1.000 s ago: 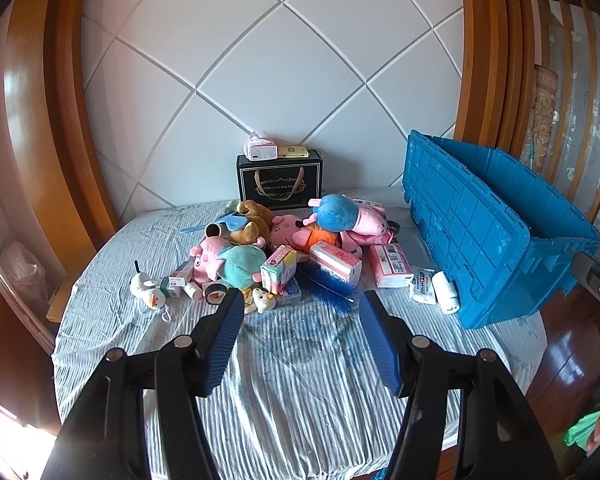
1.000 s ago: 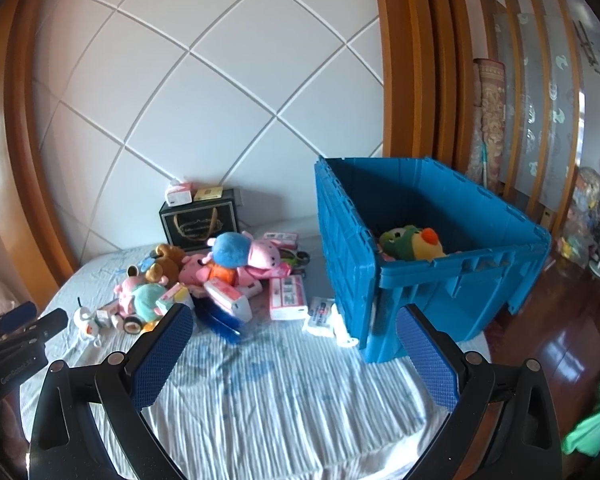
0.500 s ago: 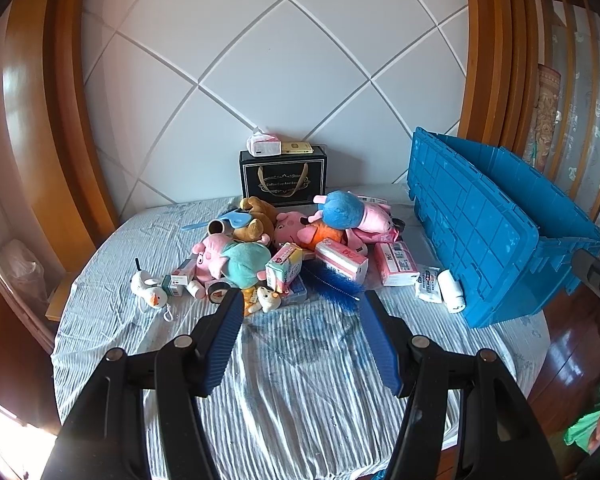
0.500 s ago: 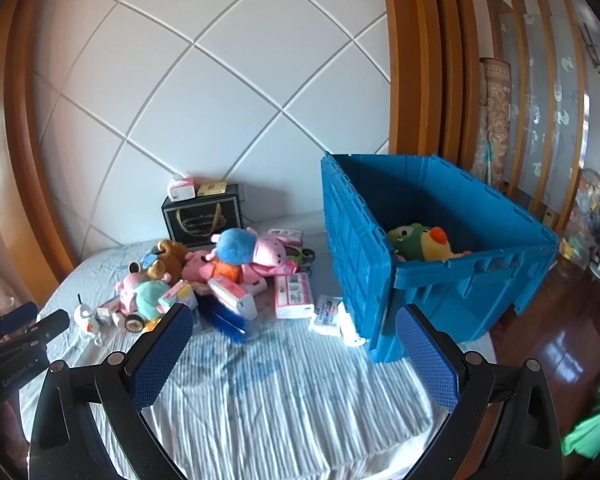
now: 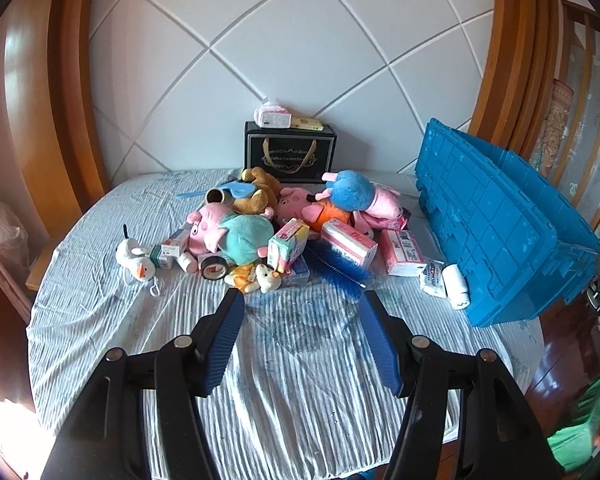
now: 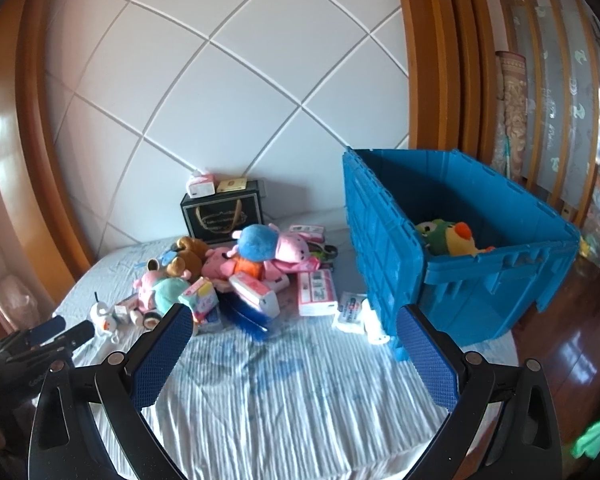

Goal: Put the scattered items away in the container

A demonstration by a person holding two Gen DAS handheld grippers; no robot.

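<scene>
Since the earlier frame the left gripper point(image 5: 302, 306) has advanced and dipped toward the pile of toys and packets point(image 5: 284, 232), which now sits closer in its view; the right gripper point(image 6: 292, 326) has barely shifted. Left jaws stand partly apart with nothing between them, over bare striped cloth point(image 5: 300, 360) short of the pile. Right jaws stand wide apart, likewise empty. Blue container point(image 6: 480, 280) stands at the right edge of the cloth-covered tabletop, open at the top, with a green plush point(image 6: 448, 236) inside. Pile lies left of the container, near it. Two small white packets point(image 6: 358, 314) lie just beside the container's wall. Black gift bag point(image 5: 289, 152) stands behind the pile against the wall.
</scene>
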